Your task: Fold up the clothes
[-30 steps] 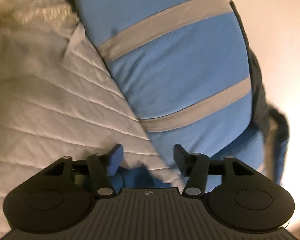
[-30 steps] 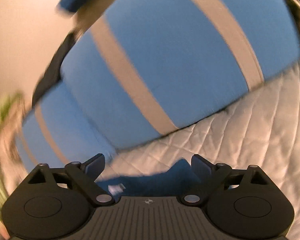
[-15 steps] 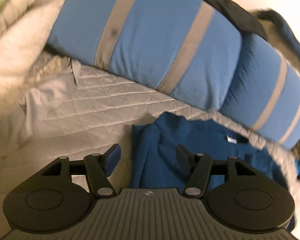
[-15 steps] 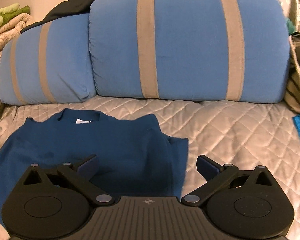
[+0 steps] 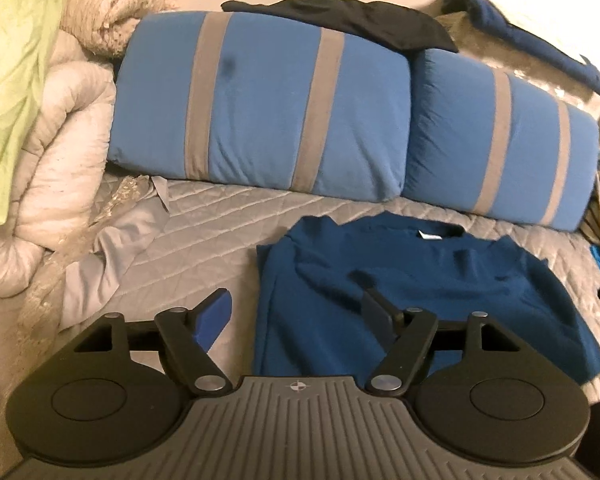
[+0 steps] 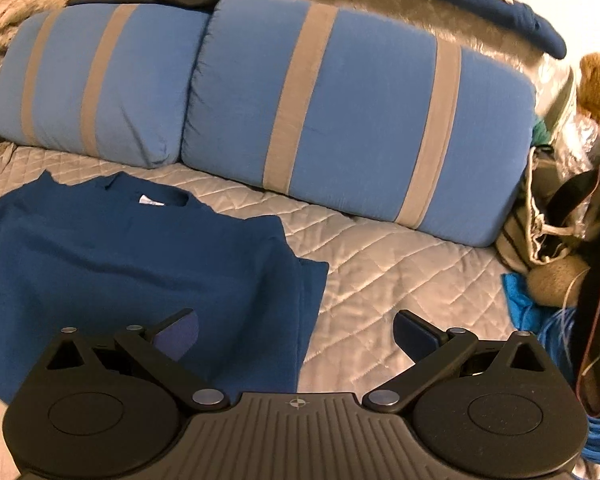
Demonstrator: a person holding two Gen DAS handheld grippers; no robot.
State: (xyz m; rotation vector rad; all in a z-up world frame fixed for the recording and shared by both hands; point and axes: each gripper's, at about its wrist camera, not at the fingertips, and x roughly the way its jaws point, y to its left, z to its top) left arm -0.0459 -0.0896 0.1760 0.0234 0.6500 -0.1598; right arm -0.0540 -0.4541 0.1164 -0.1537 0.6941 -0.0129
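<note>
Quilted grey bed cover [image 5: 204, 232] carries the dark blue shirt [image 6: 120, 256], lying flat before two striped blue pillows [image 6: 352, 120]. Its white neck label [image 6: 148, 200] is unreadable. My left fingers [image 5: 296, 312] are opening, holding nothing; my right fingers [image 6: 296, 332] stand spread wide and empty.

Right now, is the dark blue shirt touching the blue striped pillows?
Apart. The right wrist view shows a strip of quilted bedcover between the dark blue shirt and the blue striped pillows.
</note>
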